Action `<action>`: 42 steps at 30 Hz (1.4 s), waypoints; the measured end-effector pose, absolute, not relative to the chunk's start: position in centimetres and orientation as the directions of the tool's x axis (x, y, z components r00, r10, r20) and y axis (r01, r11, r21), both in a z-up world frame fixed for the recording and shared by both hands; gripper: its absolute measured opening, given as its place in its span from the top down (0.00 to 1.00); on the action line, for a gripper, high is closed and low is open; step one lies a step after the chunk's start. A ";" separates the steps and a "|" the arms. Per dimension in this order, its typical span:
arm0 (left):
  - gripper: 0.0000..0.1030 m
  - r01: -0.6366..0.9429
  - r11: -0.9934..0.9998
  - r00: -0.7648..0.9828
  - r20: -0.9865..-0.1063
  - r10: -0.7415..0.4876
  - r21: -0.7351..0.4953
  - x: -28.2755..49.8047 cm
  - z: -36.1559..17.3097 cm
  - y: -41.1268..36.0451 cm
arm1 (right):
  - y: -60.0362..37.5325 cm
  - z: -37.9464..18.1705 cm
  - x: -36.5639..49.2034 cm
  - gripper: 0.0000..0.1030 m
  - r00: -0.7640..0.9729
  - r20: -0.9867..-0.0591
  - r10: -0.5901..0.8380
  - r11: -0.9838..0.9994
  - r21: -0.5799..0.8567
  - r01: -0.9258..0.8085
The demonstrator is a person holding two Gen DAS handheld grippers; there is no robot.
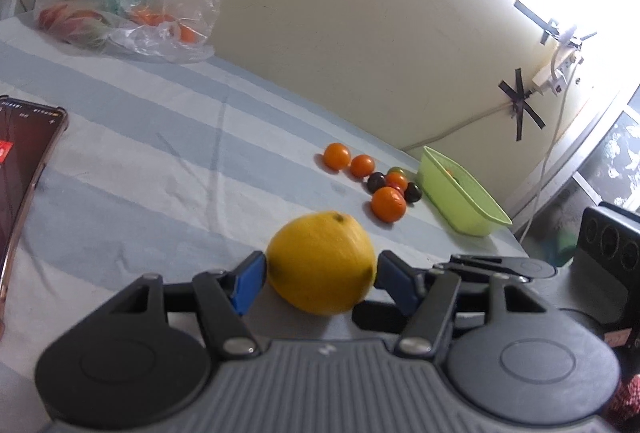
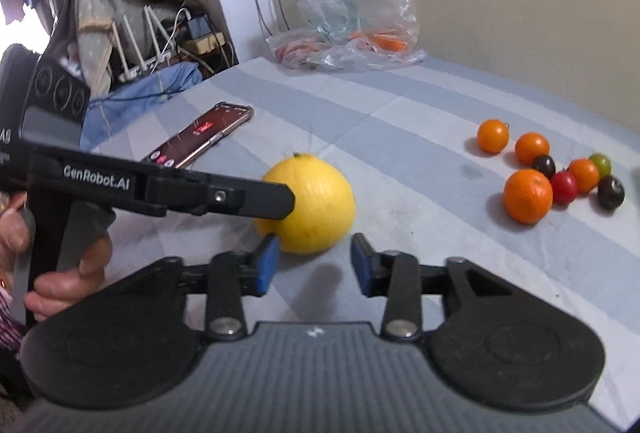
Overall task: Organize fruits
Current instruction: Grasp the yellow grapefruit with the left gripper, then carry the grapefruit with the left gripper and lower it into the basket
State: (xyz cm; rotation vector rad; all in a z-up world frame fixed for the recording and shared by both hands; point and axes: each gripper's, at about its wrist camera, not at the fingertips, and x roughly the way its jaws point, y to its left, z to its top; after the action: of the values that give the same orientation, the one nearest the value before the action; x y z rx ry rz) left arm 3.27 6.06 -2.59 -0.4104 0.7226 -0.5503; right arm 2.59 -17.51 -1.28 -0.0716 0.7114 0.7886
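Left gripper [image 1: 320, 279] pinching the yellow fruit [image 1: 321, 261] on the striped cloth [image 1: 160, 161]. Right gripper [image 2: 315, 265] spread, holding nothing, just beside it.

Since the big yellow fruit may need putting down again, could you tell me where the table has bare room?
Bare striped cloth lies between the yellow fruit, the phone and the plastic bag; another patch sits between the yellow fruit and the large orange. It is crowded around the small fruits beside the green basket.
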 end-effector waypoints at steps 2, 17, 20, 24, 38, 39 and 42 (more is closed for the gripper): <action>0.37 0.338 0.780 0.617 -0.502 -0.606 -0.526 3.3 -2.5 6.0 | -17.2 -1.3 2.5 0.43 0.485 -0.614 0.623 0.706 0.173 -0.687; 0.27 0.390 0.843 0.642 -0.548 -0.537 -0.369 2.5 -1.6 4.1 | -14.5 -2.4 3.0 0.35 0.506 -0.625 0.595 0.686 0.067 -0.724; 0.34 0.378 0.852 0.637 -0.566 -0.524 -0.363 3.0 -2.2 3.8 | -14.4 -2.7 3.1 0.35 0.507 -0.620 0.599 0.685 0.069 -0.725; 0.35 0.386 0.849 0.634 -0.565 -0.529 -0.362 2.8 -2.2 3.6 | -14.6 -2.6 2.7 0.36 0.521 -0.619 0.588 0.700 0.066 -0.711; 0.36 0.495 0.786 0.555 -0.561 -0.615 -0.371 1.9 -1.8 -2.5 | -20.0 -2.1 0.3 0.36 0.605 -0.623 0.495 0.802 0.059 -0.594; 0.35 0.496 0.785 0.551 -0.564 -0.615 -0.372 1.9 -1.9 -2.6 | -20.2 -2.3 0.2 0.36 0.605 -0.625 0.493 0.805 0.064 -0.589; 0.35 0.489 0.793 0.553 -0.573 -0.605 -0.365 1.7 -2.2 -2.7 | -20.3 -2.8 0.2 0.36 0.604 -0.623 0.496 0.809 0.079 -0.583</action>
State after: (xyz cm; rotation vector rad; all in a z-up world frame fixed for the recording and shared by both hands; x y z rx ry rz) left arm 1.68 -2.73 -2.17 -0.1702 0.7412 -0.6498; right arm 0.18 -20.26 -2.76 -0.1374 0.6773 0.6262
